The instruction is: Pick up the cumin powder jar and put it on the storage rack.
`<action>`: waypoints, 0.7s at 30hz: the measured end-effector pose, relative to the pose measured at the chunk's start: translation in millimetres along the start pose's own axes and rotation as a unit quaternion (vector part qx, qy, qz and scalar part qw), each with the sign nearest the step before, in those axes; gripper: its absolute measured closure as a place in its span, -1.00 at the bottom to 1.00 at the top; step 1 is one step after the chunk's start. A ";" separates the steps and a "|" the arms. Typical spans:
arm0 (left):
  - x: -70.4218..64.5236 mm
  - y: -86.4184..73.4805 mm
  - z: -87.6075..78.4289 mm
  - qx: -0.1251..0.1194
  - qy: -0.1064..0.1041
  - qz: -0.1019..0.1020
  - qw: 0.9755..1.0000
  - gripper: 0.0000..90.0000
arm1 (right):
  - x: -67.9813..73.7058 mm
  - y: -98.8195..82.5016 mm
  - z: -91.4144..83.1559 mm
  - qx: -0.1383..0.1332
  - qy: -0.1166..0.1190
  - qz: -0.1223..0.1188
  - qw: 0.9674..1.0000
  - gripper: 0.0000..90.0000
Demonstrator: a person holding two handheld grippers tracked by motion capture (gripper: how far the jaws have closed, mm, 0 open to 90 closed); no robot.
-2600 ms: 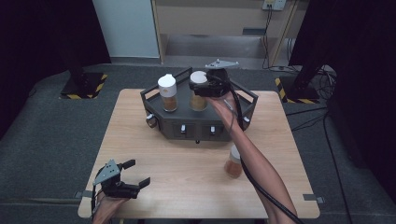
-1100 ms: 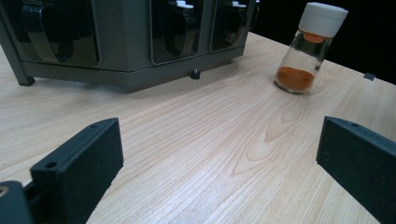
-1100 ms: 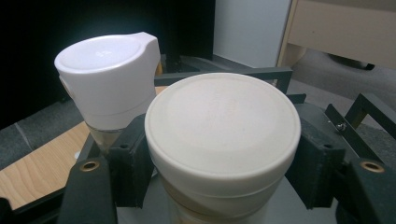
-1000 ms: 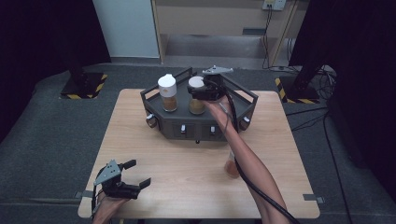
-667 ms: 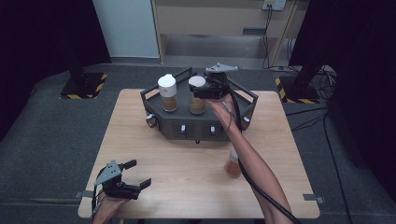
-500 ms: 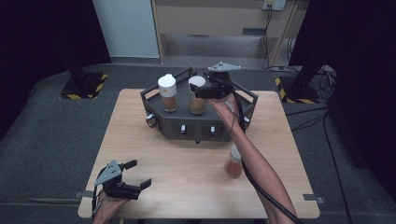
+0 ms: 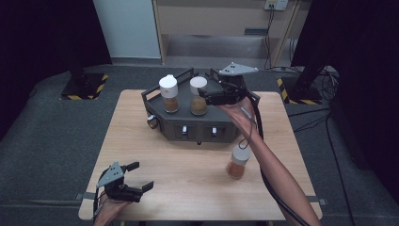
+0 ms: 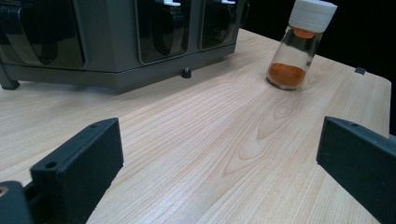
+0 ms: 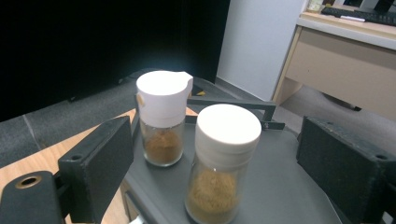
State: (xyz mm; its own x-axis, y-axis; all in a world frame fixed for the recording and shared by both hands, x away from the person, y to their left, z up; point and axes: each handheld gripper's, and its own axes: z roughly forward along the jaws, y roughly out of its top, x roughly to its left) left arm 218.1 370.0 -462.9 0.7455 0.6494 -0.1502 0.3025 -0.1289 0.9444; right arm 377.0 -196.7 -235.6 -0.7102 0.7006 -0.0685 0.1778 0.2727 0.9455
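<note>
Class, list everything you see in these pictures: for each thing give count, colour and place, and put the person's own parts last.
Spice jars: 3, clear glass with white lids and brown or orange powder; two stand on the rack, left jar and right jar; the third jar stands on the table in front of the rack, right of centre.
Rack: 1, dark grey, at the far middle of the table.
Table: 1, light wood, centre.
Desk: 1, beige, behind the table.
Left gripper: 1, black, open, near left corner of the table.
Right gripper: 1, black, open, just opened off the right jar.
Forearm: 1, from bottom right.
</note>
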 end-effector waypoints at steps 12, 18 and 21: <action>-0.1 0.2 -0.3 0.000 0.000 0.001 1.000 -1.00 | -2.7 -20.7 -45.3 -0.005 0.030 0.000 1.000 -0.78; 0.3 0.0 -0.1 -0.001 -0.002 0.001 1.000 -1.00 | -4.2 -40.6 -71.9 -0.013 0.038 0.005 0.999 -0.79; 0.1 0.0 -0.3 -0.001 -0.002 0.001 1.000 -1.00 | -5.3 -50.1 -83.5 -0.014 0.043 0.012 0.999 -0.80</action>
State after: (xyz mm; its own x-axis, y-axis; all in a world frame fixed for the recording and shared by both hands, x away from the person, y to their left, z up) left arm 218.0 370.3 -462.9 0.7485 0.6462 -0.1486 0.2989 -0.1288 0.9455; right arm 315.0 -269.1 -256.1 -0.7621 0.6472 -0.0203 0.1759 0.2371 0.9554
